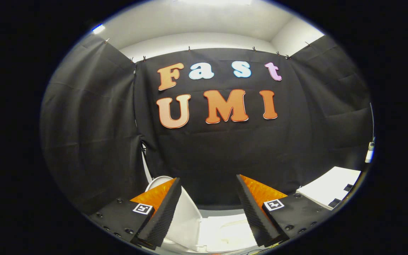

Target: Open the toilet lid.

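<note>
Two fingers of our gripper [208, 198] stand wide apart, gripping nothing — the raised toilet lid [186, 212] stands just ahead, leftward.

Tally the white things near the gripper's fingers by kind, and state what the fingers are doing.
Toilet lid, raised, beside one finger: 1
Toilet tank top, between and below the fingers: 1
Flat white panel, beyond the other finger: 1
Total: 3
The gripper is open, its fingers holding nothing.
</note>
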`<state>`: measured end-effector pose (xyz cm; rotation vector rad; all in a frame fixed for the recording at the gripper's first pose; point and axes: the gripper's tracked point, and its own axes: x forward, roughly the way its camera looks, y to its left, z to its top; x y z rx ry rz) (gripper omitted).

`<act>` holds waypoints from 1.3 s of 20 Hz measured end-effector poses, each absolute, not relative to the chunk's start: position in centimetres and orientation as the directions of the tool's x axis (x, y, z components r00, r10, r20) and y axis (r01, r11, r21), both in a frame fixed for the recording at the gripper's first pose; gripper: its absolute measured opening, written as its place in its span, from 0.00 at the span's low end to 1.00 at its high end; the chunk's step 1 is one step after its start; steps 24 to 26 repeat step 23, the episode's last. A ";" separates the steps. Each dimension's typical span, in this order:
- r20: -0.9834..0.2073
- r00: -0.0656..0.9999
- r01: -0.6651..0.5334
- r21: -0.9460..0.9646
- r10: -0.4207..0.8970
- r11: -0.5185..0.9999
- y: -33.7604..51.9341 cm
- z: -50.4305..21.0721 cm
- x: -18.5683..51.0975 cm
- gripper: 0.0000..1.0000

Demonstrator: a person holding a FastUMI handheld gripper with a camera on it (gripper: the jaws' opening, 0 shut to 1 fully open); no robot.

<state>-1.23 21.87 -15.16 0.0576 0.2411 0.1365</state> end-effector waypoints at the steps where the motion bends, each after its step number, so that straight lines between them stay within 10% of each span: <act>1: -0.229 0.965 -0.117 0.065 0.129 0.991 20.8 -14.9 -1.0 0.98; 26: -0.216 0.974 -0.057 0.041 0.065 0.998 13.2 -14.7 -0.3 0.98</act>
